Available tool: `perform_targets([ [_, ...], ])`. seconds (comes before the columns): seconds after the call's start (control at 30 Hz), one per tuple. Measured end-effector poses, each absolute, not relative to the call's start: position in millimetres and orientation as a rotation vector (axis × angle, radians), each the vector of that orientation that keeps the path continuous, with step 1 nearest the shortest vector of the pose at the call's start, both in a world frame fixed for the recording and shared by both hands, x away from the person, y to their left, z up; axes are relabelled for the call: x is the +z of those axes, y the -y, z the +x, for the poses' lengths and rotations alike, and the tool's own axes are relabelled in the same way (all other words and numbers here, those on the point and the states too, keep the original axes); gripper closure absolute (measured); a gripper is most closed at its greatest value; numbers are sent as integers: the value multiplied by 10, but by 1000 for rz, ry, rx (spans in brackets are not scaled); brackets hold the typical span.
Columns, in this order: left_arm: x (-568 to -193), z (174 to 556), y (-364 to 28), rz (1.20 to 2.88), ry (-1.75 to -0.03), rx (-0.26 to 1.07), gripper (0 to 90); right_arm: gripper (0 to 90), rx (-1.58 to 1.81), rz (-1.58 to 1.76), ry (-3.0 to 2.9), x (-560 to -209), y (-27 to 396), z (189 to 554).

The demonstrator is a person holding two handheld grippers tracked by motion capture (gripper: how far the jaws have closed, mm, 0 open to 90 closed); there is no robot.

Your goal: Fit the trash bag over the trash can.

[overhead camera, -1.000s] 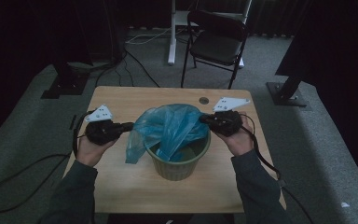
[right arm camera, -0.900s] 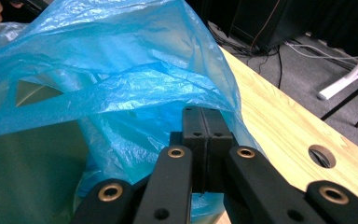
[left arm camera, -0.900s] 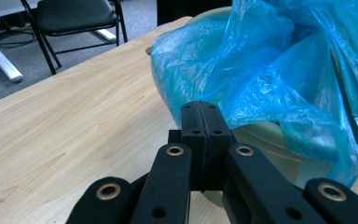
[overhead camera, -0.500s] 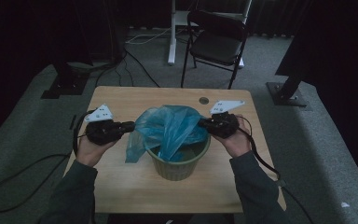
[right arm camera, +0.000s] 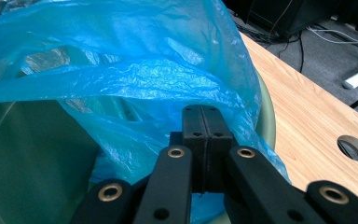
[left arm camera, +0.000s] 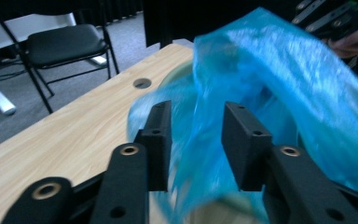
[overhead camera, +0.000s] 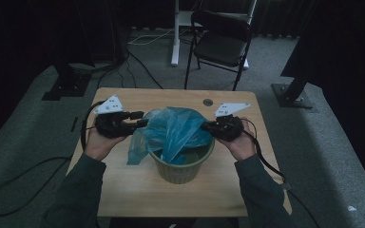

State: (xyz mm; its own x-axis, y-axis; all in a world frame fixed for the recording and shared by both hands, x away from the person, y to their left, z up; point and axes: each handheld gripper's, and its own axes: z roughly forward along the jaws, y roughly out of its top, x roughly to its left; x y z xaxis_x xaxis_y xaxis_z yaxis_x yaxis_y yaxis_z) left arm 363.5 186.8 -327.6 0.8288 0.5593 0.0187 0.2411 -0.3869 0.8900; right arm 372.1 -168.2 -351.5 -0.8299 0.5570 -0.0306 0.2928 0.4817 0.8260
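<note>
High view: a thin, crumpled blue plastic bag (overhead camera: 173,133) sits in the mouth of a round olive-green plastic bin (overhead camera: 183,166) at the centre of a light wooden table (overhead camera: 138,190); one loose flap hangs over the rim at 9 o'clock, and the rest rises in a peak above the opening. The right gripper (overhead camera: 208,127), at 3 o'clock of the bin, holds the bag's edge just over the rim. In the right gripper view its black jaws are pressed together, with blue film bunched around the fingertips (right arm camera: 204,122). The left gripper (overhead camera: 141,119), at 9 o'clock, has just been opening. One second earlier it sat closed against the bag's left edge; now, in the left gripper view, its jaws stand apart, and blue film lies between and beyond them without being pinched. The left hand has also lifted slightly and drawn away from the bag. Judged from this, the left edge is released over the rim, the right edge is next, and the lining is only partly seated. A black folding chair (overhead camera: 221,42) stands beyond the table at 12 o'clock.
</note>
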Motion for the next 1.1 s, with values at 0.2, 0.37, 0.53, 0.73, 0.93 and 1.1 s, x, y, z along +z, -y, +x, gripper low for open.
perform_targets([
  [0.2, -3275, 3856, -1572, 2065, -589, 359, 558, 898, 1290, 699, -2439, -3484, 1701, 3694],
  [0.37, -3322, 3919, -1426, 2108, -585, 352, 841, 719, 1314, 678, -2441, -3437, 1760, 3653],
  [0.53, -3306, 3924, -1447, 2109, -595, 364, 892, 640, 1345, 655, -2422, -3348, 1849, 3605],
  [0.73, -3297, 3912, -1452, 2113, -596, 376, 891, 599, 1378, 641, -2387, -3238, 1859, 3564],
  [0.93, -3290, 3903, -1405, 2121, -588, 386, 891, 575, 1408, 597, -2367, -3104, 1692, 3573],
  [1.1, -3278, 3901, -1369, 2119, -583, 389, 891, 568, 1428, 580, -2358, -3038, 1565, 3595],
])
